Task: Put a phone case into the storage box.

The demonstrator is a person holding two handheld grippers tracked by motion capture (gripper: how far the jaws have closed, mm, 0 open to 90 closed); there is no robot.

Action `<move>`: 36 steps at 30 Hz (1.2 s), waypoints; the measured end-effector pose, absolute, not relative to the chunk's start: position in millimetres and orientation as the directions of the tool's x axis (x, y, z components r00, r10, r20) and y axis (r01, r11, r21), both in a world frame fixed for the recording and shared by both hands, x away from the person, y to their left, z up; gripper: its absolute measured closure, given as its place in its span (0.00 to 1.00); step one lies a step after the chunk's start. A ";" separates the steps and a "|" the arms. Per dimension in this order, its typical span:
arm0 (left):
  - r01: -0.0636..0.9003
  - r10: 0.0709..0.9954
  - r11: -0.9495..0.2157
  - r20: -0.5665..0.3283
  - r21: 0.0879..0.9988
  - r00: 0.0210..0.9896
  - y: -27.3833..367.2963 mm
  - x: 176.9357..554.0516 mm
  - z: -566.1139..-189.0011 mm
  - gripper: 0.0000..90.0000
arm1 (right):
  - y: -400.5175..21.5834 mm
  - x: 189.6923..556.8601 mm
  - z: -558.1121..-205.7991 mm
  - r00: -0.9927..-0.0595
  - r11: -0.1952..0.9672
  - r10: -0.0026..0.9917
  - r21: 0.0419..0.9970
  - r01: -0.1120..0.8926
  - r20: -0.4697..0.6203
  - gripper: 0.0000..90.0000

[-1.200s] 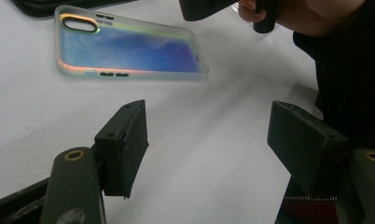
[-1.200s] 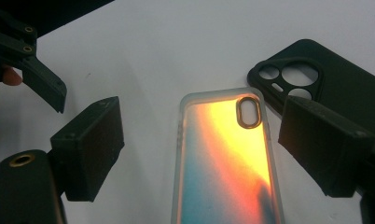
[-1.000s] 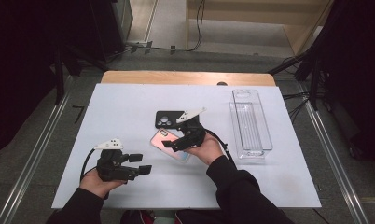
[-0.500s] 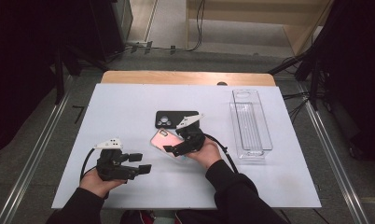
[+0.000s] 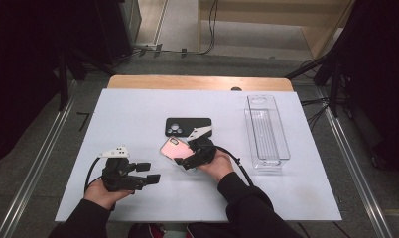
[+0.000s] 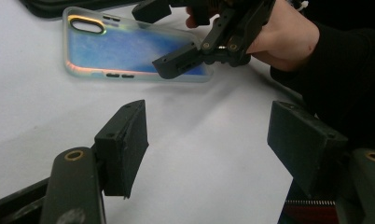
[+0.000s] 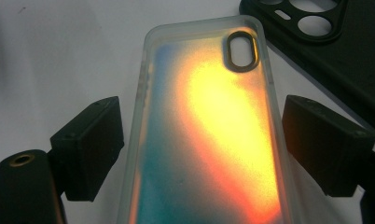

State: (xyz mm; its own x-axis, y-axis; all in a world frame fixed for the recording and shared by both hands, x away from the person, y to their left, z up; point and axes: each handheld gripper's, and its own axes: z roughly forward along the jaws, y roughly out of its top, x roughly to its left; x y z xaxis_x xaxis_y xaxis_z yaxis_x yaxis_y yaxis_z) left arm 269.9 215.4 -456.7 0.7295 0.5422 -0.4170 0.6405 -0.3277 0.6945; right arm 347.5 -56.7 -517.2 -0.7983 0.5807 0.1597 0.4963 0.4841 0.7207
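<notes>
An iridescent translucent phone case [image 5: 173,147] lies flat on the white table top [image 5: 133,114], just in front of a black phone case [image 5: 187,126]. My right gripper [image 5: 186,154] is low over the iridescent case [image 7: 213,93]. Its jaws [image 7: 204,135] stand open, one on each long side of the case, with a thin gap at each pad. In the left gripper view the same case [image 6: 120,49] shows blue, with the right gripper [image 6: 164,35] over its near end. My left gripper [image 5: 148,172] rests at the front left, open [image 6: 206,121] with nothing between its fingers.
A long clear plastic tray [image 5: 250,129] stands at the right of the table. The black case [image 7: 344,42] lies close behind the iridescent one. A wooden strip [image 5: 197,82] runs along the far edge. Bare table top spreads to the left and in front.
My right gripper has sunk a little toward the iridescent case, jaws still apart. The left gripper and both cases have stayed where they were.
</notes>
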 end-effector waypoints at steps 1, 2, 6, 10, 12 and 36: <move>0.640 0.542 -0.329 -0.417 0.694 0.730 215.3 270.1 -456.8 0.32 | -56.5 347.1 -517.2 -0.797 0.484 0.583 0.720 0.497 0.159 0.14; 0.641 0.542 -0.330 -0.416 0.693 0.730 215.3 270.2 -456.9 0.32 | -56.1 346.8 -517.4 -0.798 0.488 0.583 0.720 0.493 0.152 0.14; 0.641 0.545 -0.329 -0.415 0.694 0.729 215.9 270.4 -456.8 0.32 | -53.1 344.0 -517.5 -0.796 0.505 0.595 0.718 0.479 0.112 0.16; 0.642 0.548 -0.327 -0.415 0.693 0.727 216.0 270.6 -456.8 0.32 | -50.8 342.2 -517.9 -0.796 0.518 0.599 0.716 0.467 0.085 0.16; 0.643 0.550 -0.325 -0.414 0.694 0.725 215.9 270.6 -456.7 0.32 | -49.6 341.1 -518.0 -0.797 0.529 0.600 0.713 0.460 0.069 0.16; 0.654 0.554 -0.303 -0.430 0.693 0.713 216.1 271.8 -455.1 0.32 | -66.1 337.6 -485.8 -0.795 0.461 0.592 0.753 0.470 0.134 0.17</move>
State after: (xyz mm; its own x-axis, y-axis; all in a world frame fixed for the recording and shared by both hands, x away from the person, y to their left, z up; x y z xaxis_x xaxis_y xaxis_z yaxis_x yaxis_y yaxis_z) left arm 271.8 216.1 -455.1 0.7131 0.5540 -0.4297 0.6535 -0.3033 0.6935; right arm 337.6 -66.1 -485.8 -0.7948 0.5919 0.1343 0.4701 0.4605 0.7529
